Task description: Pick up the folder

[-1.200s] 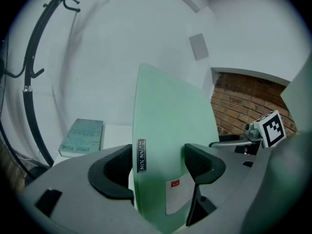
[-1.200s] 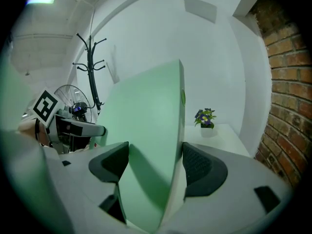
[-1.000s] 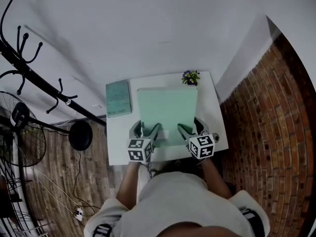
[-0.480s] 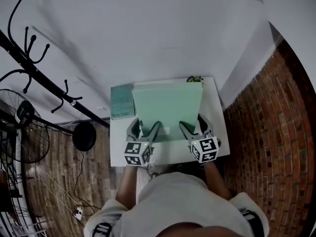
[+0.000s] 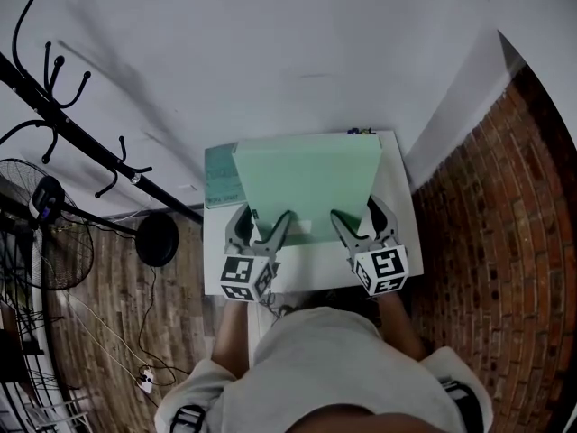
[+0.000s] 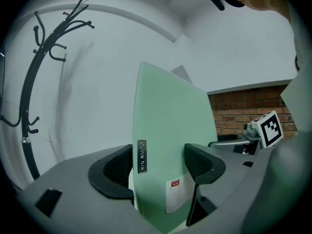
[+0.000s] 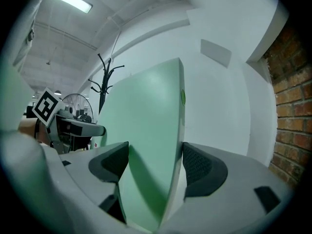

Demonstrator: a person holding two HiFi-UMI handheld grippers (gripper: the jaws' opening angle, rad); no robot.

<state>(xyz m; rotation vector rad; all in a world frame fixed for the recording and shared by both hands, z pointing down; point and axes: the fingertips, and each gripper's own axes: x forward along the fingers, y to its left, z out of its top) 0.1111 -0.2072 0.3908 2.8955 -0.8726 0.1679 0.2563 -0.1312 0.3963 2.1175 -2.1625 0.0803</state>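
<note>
One green folder [image 5: 306, 183], held over the white table [image 5: 306, 280] by its near edge. Two claws clamped on that edge: left claw [image 5: 259, 233] toward the left corner, right claw [image 5: 361, 226] toward the right. One teal book [image 5: 219, 186] on the table, partly covered by the folder.

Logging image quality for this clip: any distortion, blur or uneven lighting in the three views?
Head view: fisheye bends the brick wall, light is even, and the green folder is sharp. Left gripper view: black round vignette, the coat rack bows, the folder's nameplate stays legible. Right gripper view: same vignette, the ceiling light is blown out, the folder is evenly lit.
</note>
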